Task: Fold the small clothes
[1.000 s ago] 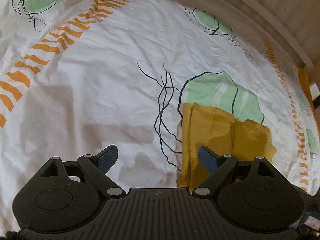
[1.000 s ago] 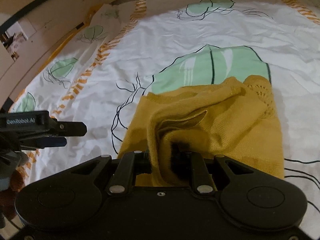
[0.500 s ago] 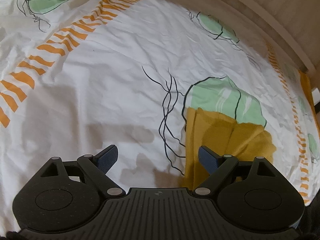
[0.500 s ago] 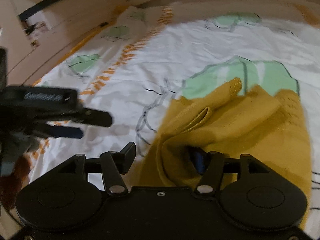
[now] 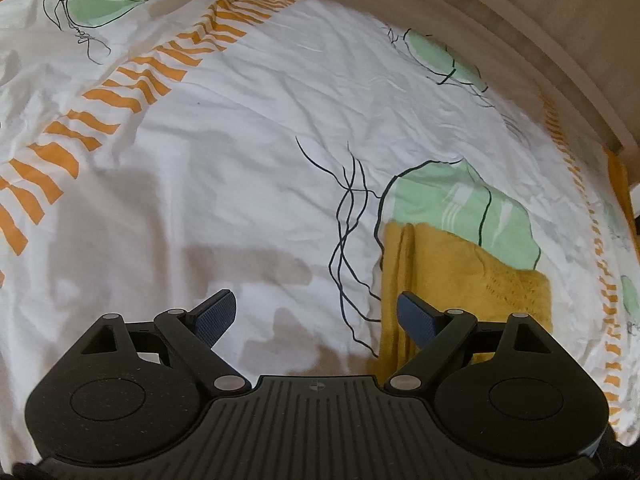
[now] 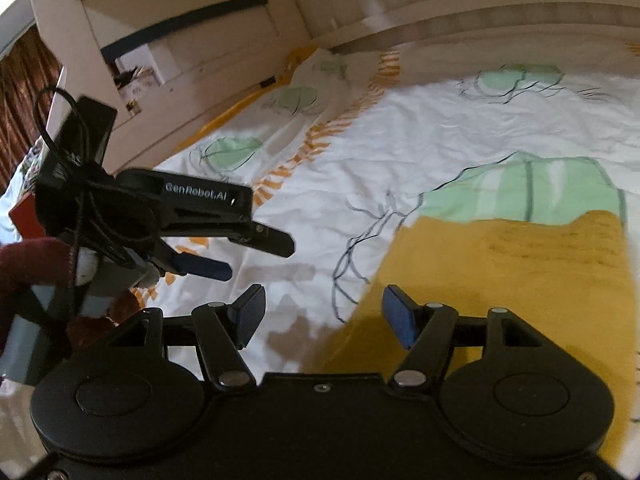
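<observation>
A mustard-yellow knit garment [image 5: 460,272] lies folded flat on the white bedsheet [image 5: 200,180], partly over a green leaf print. My left gripper [image 5: 314,304] is open above bare sheet, its right finger over the garment's left edge. In the right wrist view the garment [image 6: 520,280] fills the lower right. My right gripper [image 6: 323,300] hovers over its left edge with jaws opening and nothing between the pads. The left gripper [image 6: 256,258] shows there too, open, off to the left over the sheet [image 6: 400,140].
A pale wooden bed frame [image 5: 540,40] curves along the far side of the bed. Light wooden furniture [image 6: 200,40] with dark slots stands beyond the bed's corner. A person's dark red sleeve [image 6: 32,260] holds the left gripper. A brown curtain [image 6: 24,64] hangs at far left.
My right gripper let go of the bunched yellow fabric, its jaws spread, and it swung left. The garment now lies flat. The left gripper kept still.
</observation>
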The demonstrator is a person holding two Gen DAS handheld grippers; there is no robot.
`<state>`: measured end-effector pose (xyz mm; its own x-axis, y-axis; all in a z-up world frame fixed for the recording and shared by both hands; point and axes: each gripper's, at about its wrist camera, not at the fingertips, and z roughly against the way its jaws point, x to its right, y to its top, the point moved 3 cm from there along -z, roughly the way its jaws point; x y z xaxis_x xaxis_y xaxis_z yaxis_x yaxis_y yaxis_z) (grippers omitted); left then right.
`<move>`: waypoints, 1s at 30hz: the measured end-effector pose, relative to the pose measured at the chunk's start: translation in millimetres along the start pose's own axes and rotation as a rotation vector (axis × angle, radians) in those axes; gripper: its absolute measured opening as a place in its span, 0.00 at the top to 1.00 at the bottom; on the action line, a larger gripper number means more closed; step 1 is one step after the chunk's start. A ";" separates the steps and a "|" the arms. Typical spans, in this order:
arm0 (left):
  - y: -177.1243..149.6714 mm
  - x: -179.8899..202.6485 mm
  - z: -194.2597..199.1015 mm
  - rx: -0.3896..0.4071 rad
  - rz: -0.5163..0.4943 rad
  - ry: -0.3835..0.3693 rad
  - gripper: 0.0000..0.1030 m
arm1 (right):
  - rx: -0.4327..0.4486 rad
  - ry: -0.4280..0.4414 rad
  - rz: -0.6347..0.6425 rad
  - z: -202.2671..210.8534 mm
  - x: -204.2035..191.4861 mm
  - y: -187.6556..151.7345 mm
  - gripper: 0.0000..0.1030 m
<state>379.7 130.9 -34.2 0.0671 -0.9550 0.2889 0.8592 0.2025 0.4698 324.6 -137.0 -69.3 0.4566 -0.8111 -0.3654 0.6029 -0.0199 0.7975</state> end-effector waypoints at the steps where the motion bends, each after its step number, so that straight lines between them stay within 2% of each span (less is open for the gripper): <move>1: -0.6 1.2 -0.7 -0.002 -0.004 0.000 0.15 | 0.005 -0.012 -0.008 6.3 3.3 -0.9 0.32; 6: -4.0 11.4 -5.3 -0.017 -0.032 -0.012 0.15 | -0.008 -0.074 0.030 26.2 8.9 -11.9 0.32; 11: -9.9 23.9 -10.8 -0.037 -0.065 -0.029 0.15 | -0.063 -0.073 0.175 31.2 -14.7 -36.3 0.32; 15: -13.0 31.5 -14.5 -0.052 -0.078 -0.050 0.15 | -0.101 -0.049 0.308 21.4 -39.8 -52.1 0.34; 17: -13.9 34.9 -17.0 -0.058 -0.080 -0.066 0.15 | -0.117 -0.064 0.384 12.8 -50.5 -58.5 0.36; 20: -13.7 38.1 -21.5 -0.065 -0.067 -0.090 0.16 | -0.142 -0.086 0.461 1.9 -57.6 -66.5 0.50; 22: -13.0 40.7 -23.7 -0.062 -0.057 -0.108 0.25 | -0.151 -0.098 0.487 -1.3 -58.0 -71.0 0.71; 24: -12.9 43.9 -25.2 -0.059 -0.051 -0.124 0.31 | -0.135 -0.106 0.491 1.2 -56.7 -71.2 0.87; 26: -13.4 48.9 -26.3 -0.052 -0.053 -0.149 0.37 | -0.116 -0.093 0.464 6.5 -54.3 -68.6 0.87; 30: -16.4 63.4 -35.5 -0.070 -0.067 -0.214 0.37 | -0.121 -0.055 0.445 13.3 -52.0 -72.1 0.87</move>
<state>387.9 59.3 -53.2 -0.0939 -0.8968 0.4324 0.8916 0.1175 0.4373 248.7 -101.2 -101.4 0.6549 -0.7552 0.0286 0.4294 0.4030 0.8082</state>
